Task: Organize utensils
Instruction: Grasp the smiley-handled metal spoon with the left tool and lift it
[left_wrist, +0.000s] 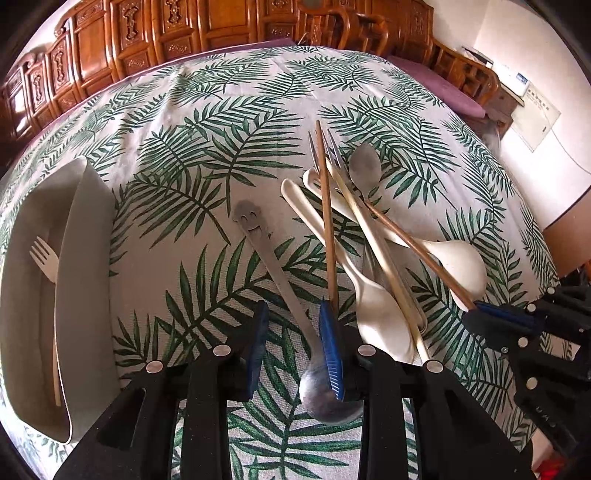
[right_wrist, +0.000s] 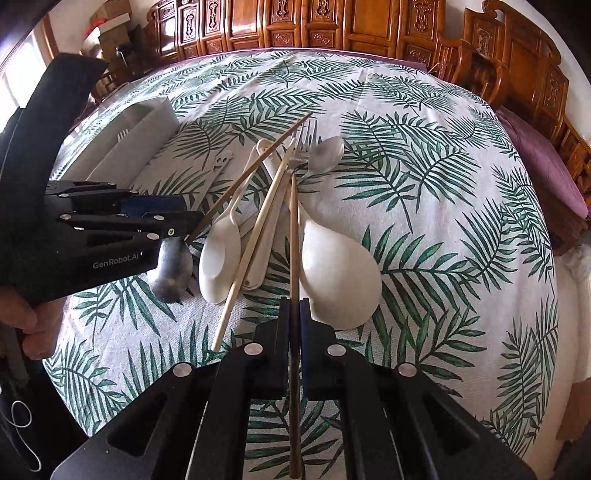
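Palm-leaf cloth (left_wrist: 207, 155) covers the whole table, green fronds on off-white, and everything else is placed against the utensil pile (left_wrist: 369, 240) near its middle. Far left of the pile lies a pale grey tray (left_wrist: 85, 295), with a cream fork (left_wrist: 46, 258) inside one of its compartments. The left gripper (left_wrist: 295, 347) sits at the pile's near left edge, its blue-padded jaws spread apart around the handle of a steel spoon with a smiley face (left_wrist: 258, 240); a brown chopstick (left_wrist: 327, 221) runs past its right pad, and I cannot tell whether they touch. The right gripper (right_wrist: 293, 347) is at the pile's near right side, jaws closed tight on a second brown chopstick (right_wrist: 293, 240), which points away into the pile. In the pile itself, a large white ladle-spoon (right_wrist: 340, 273) lies just right of that chopstick, two cream spoons (right_wrist: 218, 258) and a pale chopstick (right_wrist: 255, 240) to its left, with a metal fork (right_wrist: 306, 140) and a small steel spoon (right_wrist: 328, 155) at the far end.
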